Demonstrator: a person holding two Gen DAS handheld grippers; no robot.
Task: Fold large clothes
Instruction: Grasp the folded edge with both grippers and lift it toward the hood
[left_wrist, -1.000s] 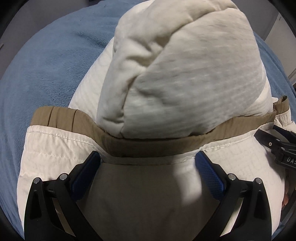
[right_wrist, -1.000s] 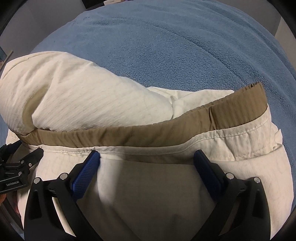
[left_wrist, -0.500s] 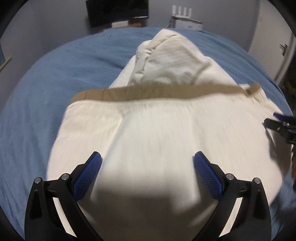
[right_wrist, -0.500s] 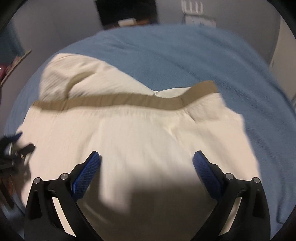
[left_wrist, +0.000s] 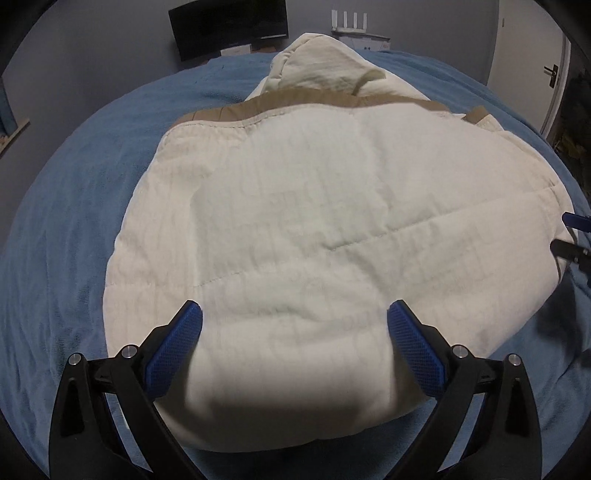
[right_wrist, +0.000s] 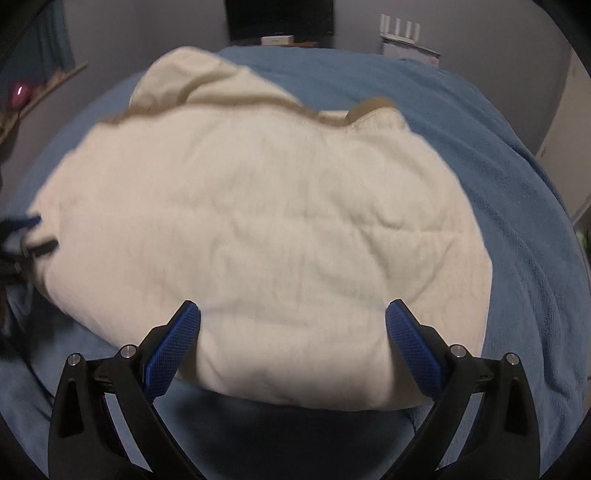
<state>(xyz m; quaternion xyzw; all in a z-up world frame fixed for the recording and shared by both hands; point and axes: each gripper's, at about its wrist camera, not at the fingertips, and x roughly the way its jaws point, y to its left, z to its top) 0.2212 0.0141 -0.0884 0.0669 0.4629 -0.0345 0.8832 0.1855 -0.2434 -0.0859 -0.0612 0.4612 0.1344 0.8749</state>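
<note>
A cream padded jacket (left_wrist: 314, 221) with a tan hem band (left_wrist: 306, 99) lies folded in a bundle on the blue blanket (left_wrist: 74, 221); its hood (left_wrist: 325, 62) sticks out at the far end. My left gripper (left_wrist: 293, 332) is open and empty, above the jacket's near edge. The jacket also shows in the right wrist view (right_wrist: 258, 221), where my right gripper (right_wrist: 293, 328) is open and empty above the near edge. Each gripper shows at the edge of the other's view: the right one (left_wrist: 572, 240) and the left one (right_wrist: 26, 236).
The blue blanket (right_wrist: 517, 184) covers the bed all around the jacket. A dark monitor (left_wrist: 229, 26) and a white router (left_wrist: 354, 22) stand against the grey wall behind. A door (left_wrist: 528, 66) is at the far right.
Both grippers have pulled back and up from the tan hem band. The jacket now lies farther off and shows whole, with its hood lower and flatter.
</note>
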